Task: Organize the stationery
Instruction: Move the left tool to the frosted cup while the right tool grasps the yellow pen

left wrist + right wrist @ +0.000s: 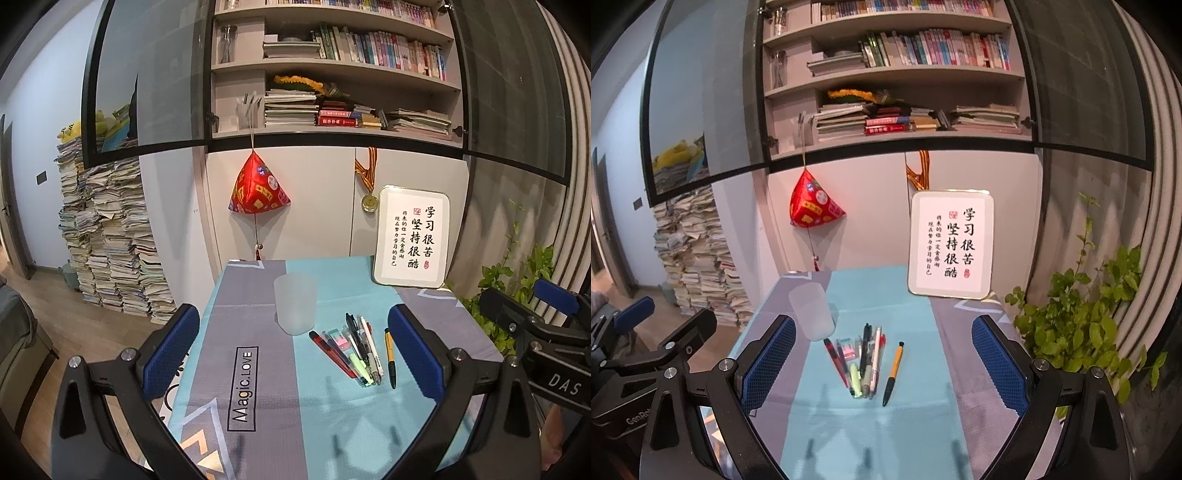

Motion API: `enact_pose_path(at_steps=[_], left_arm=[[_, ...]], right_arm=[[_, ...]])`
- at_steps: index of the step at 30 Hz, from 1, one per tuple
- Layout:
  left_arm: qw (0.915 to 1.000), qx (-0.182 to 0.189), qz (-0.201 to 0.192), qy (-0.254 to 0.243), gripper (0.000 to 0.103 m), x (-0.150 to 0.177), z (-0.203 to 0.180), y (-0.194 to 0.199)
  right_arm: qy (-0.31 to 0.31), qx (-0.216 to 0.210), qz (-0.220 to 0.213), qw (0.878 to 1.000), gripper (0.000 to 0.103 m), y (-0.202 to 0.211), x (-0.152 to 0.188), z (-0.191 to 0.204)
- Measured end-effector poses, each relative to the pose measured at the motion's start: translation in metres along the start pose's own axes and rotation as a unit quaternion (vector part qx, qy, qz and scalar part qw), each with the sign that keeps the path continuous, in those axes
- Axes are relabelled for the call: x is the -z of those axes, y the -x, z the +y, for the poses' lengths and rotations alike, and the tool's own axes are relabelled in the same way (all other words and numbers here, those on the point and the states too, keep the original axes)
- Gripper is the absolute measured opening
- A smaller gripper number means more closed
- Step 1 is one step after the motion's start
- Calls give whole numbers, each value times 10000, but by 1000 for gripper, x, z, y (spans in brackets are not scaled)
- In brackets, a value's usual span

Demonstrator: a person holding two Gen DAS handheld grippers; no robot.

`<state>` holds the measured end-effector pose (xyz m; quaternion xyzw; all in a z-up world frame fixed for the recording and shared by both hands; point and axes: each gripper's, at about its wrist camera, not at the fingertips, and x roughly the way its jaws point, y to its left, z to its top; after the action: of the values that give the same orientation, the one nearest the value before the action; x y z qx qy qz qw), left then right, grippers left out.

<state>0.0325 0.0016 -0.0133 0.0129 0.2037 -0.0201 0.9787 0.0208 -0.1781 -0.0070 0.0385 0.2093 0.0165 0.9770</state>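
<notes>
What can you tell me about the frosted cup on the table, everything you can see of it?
The frosted cup is a translucent, whitish plastic-looking tumbler, tapering slightly toward its base. It stands upright, mouth up, on the tablecloth where the grey and teal panels meet. It looks empty. The pile of pens lies just beside it, on its right; whether the nearest pen touches it is unclear. No tool touches it; both are open and held back from it.

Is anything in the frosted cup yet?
No, the frosted cup looks empty; the pens lie on the tablecloth beside it.
</notes>
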Motion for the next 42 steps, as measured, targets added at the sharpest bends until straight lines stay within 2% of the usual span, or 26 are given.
enact_pose_path(at_steps=[8,17,24,26,27,29,32,35,37,42], left_arm=[[9997,-16,241,28,102,3,2,-34],[9957,35,894,229,100,21,12,-109],[9916,-109,1253,312,100,29,16,-170],[9906,-176,1328,288,100,28,15,-188],[9902,-188,1360,272,99,27,14,-197],[9900,-172,1377,249,99,25,10,-210],[9901,-180,1383,132,99,23,1,-225],[9882,-238,1511,2,99,23,-9,-242],[9871,-419,1548,7,99,23,-13,-251],[9864,-946,1347,-8,99,16,-16,-260]], right_arm=[[-15,7,357,9994,96,-39,5,-1],[-144,57,889,9959,96,-100,21,-10],[-237,-19,1422,9896,96,-159,39,-18],[-324,-59,1495,9882,79,-173,42,-24],[-380,-69,1551,9871,76,-179,43,-28],[-515,-136,1706,9839,61,-196,45,-36],[-718,-270,1973,9773,51,-220,51,-46],[-814,-398,2133,9728,49,-236,57,-51],[-875,-468,2197,9705,49,-243,60,-54],[-864,-624,2202,9696,49,-253,61,-57]])
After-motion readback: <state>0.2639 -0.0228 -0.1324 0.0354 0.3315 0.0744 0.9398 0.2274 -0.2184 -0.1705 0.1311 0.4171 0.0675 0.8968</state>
